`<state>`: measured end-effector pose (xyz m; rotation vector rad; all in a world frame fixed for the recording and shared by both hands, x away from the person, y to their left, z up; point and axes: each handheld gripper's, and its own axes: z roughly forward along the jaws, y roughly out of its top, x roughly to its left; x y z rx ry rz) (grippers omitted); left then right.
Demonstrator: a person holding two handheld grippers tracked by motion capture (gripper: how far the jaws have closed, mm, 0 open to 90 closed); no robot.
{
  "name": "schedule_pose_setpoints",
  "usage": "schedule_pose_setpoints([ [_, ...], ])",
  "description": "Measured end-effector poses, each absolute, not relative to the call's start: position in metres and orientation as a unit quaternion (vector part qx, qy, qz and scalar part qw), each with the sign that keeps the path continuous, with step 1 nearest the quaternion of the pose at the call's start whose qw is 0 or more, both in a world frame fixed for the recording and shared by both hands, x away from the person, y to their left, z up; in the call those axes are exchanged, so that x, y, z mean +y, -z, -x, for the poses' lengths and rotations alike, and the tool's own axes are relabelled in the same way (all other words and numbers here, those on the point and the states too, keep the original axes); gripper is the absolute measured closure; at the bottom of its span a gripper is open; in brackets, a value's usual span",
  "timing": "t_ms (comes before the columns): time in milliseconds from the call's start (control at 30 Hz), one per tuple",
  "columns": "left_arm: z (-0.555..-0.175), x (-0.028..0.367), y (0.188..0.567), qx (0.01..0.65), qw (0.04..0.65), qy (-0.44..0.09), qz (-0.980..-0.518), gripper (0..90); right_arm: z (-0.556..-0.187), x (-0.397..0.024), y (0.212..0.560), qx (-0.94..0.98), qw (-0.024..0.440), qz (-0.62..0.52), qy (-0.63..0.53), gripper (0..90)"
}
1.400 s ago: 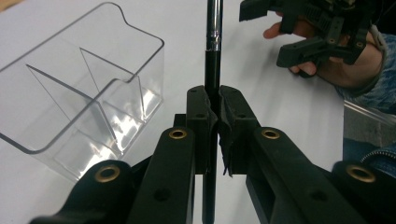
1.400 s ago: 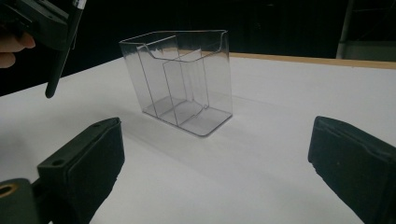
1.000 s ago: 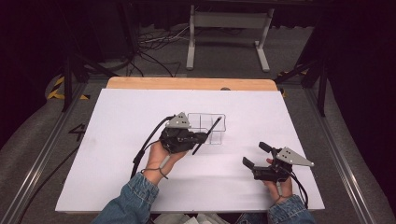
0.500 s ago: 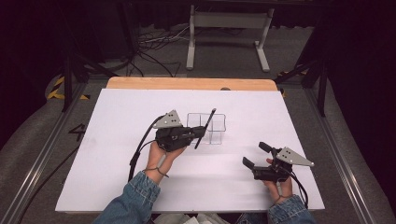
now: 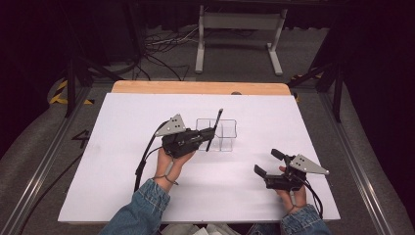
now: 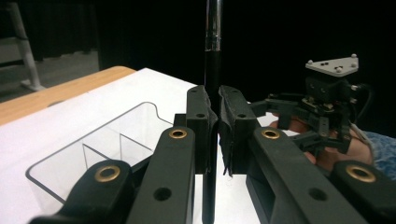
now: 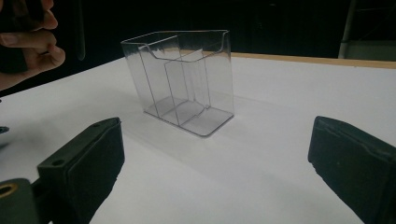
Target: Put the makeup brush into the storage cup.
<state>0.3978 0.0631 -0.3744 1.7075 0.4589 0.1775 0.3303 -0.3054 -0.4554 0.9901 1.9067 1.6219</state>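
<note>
My left gripper [image 5: 208, 135] is shut on a thin black pen [image 5: 216, 125], which stands nearly upright just left of a clear divided container [image 5: 230, 122] in the middle of the table. In the left gripper view the pen [image 6: 213, 32] is clamped between the pads [image 6: 200, 116], its lower end low over the white surface, and the container [image 6: 93, 140] lies to the left. My right gripper [image 5: 268, 162] rests at the front right, open and empty. In the right gripper view the gripper [image 7: 219, 158] faces the container [image 7: 187, 74] from some distance.
A white sheet [image 5: 122, 171] covers the table, and a wooden edge [image 5: 195, 88] shows at the far side. A metal stand [image 5: 240, 29] and cables [image 5: 156, 49] are on the floor beyond. The left hand [image 7: 28, 42] appears at the upper left of the right gripper view.
The left gripper has shifted a little to the left with the pen, and the pen now stands more upright. The right gripper has stayed still.
</note>
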Motion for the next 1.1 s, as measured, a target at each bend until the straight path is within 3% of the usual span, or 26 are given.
schedule_pose_setpoints([
  [1100,-0.429,0.051,0.367,0.254,0.642,-0.083,-0.719,83.2,-0.330,-0.305,0.455,0.691,0.218,-0.356,-0.590,3.8],
])
